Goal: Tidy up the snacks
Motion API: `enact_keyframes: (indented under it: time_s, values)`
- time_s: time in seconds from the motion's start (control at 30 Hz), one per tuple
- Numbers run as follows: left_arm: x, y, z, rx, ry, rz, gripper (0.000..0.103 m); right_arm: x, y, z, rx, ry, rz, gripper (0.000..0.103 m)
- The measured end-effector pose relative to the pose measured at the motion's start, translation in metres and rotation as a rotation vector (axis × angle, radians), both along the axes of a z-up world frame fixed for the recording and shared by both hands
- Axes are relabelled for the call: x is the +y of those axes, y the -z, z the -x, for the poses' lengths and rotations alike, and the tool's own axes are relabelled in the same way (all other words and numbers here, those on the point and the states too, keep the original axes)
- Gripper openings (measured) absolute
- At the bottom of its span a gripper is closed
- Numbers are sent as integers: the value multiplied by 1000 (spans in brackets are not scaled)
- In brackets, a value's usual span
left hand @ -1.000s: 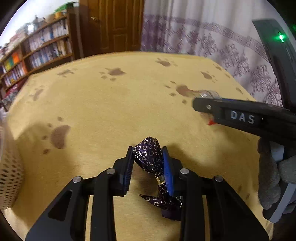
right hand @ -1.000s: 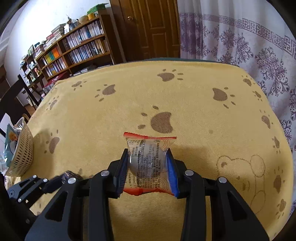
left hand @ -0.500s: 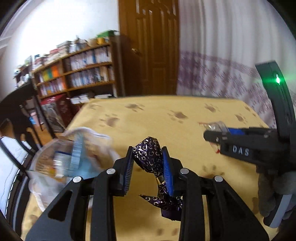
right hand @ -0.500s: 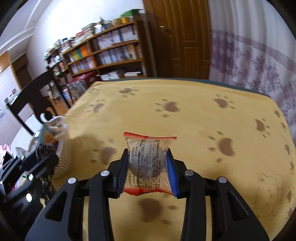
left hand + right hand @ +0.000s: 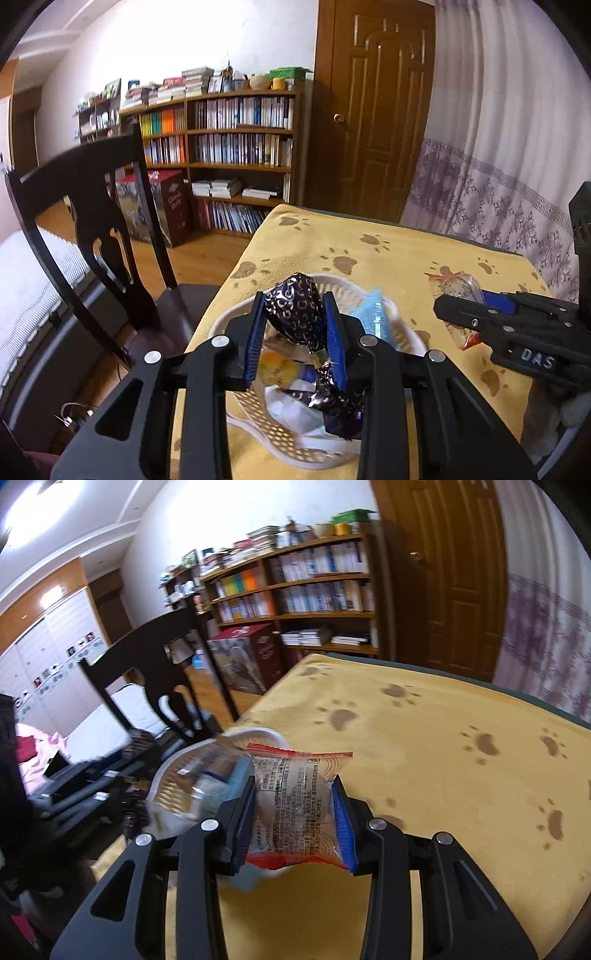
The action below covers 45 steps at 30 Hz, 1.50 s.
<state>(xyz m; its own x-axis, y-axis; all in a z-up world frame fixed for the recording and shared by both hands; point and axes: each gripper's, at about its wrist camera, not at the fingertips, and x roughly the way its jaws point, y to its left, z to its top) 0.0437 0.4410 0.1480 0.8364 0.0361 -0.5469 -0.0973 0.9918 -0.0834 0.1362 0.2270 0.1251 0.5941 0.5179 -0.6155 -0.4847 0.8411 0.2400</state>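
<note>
The white basket (image 5: 373, 295) sits at the table's (image 5: 424, 258) left edge, beside a dark chair (image 5: 92, 229); bare yellow cloth stretches far and right. The left gripper (image 5: 295, 328) hangs over the basket, jaws clamped on a purple foil candy (image 5: 299, 314). The right gripper (image 5: 293, 808), just right of the basket, pinches a clear red-edged snack packet (image 5: 295, 797).

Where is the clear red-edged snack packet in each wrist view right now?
Left wrist view: the red-edged snack packet is at right of centre, poking out ahead of the right tool.
Right wrist view: it sits at lower centre, clamped between that tool's blue pads.
Shared landmark: the white basket, left of the packet in both.
</note>
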Motion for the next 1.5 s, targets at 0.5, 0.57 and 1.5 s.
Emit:
enact_keyframes:
  time_s: [0.5, 0.57, 1.5]
  values:
    - [71, 9, 28, -29, -189, 14, 96, 63, -1, -8, 24, -117, -8, 59]
    - [73, 4, 38, -45, -219, -26, 98, 63, 2, -6, 9, -107, 4, 87]
    - [-24, 20, 124, -28, -157, -339, 99, 12, 30, 128, -224, -57, 263, 98]
